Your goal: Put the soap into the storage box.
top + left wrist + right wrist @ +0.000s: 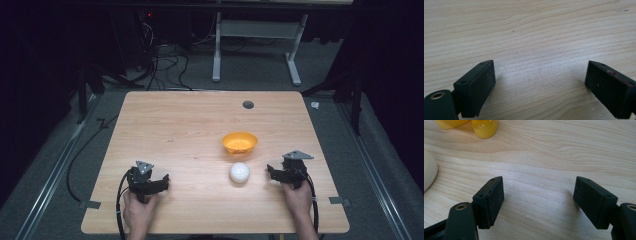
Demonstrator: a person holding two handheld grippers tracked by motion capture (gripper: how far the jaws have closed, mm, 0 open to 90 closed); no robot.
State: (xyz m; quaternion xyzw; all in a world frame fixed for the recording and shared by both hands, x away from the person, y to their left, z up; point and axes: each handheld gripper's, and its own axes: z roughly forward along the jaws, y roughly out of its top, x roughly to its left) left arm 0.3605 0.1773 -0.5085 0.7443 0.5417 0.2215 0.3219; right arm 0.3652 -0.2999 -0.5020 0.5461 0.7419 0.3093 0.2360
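Gaping wide, each tool, left (540, 82) and right (539, 200), grips nothing (white ball (239, 172) nearby).

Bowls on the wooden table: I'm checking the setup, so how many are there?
1. A single orange plastic bowl sits right of centre on the light wooden table, just beyond the white ball. Nothing looks able to hide another.

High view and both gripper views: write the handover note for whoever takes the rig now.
Left gripper: open, holding nothing, low over the table at its near left.
Right gripper: open, holding nothing, just right of the white ball, not touching it.
Ball lies on the table just in front of the orange bowl, apart from it.
Done: nothing yet, it seems; ball untouched.
Left: probably grasp the ball with the right gripper and put it in the bowl.
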